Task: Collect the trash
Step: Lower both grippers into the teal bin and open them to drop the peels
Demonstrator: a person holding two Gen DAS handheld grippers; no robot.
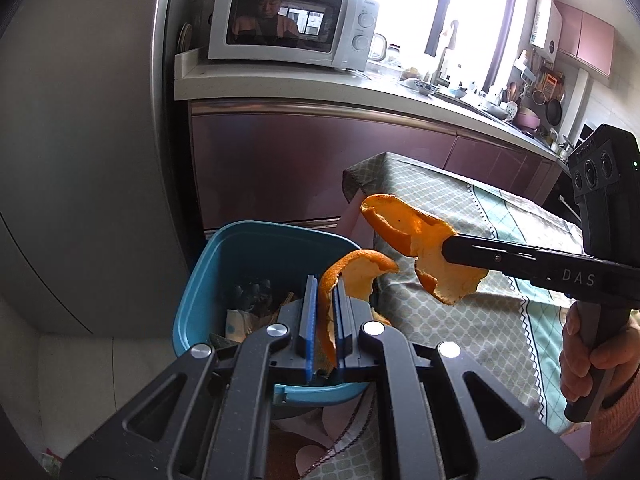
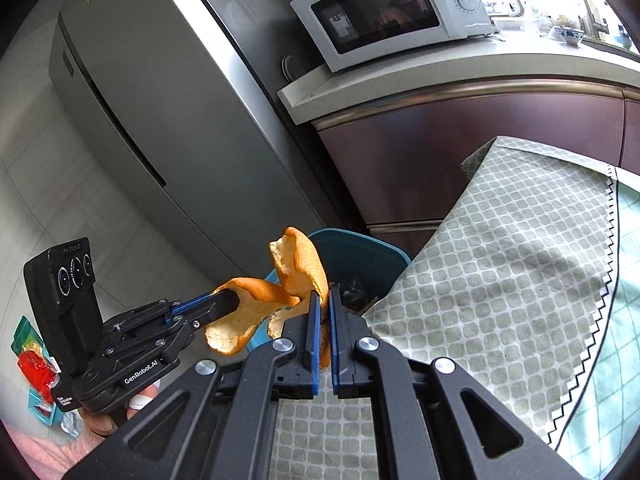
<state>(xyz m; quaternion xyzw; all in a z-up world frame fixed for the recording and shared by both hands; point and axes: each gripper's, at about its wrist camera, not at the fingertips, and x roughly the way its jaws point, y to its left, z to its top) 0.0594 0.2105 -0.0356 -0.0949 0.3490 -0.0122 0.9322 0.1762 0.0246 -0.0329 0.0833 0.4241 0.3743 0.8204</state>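
Both grippers, left gripper (image 1: 324, 316) and right gripper (image 2: 324, 316), clamp curled orange peels (image 1: 352, 272) above the teal plastic bin (image 1: 208, 272); I'd centre each over it before releasing.

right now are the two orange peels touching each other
Cannot tell. In the left wrist view the left gripper's peel and right gripper's peel show a gap; in the right wrist view they overlap.

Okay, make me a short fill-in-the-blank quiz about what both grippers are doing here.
1. Each gripper is shut on a piece of orange ____.
2. The left gripper holds its piece above the ____ bin.
3. The right gripper holds its piece beside the table.
4. On the counter stands a white ____.

Answers: peel; blue; microwave
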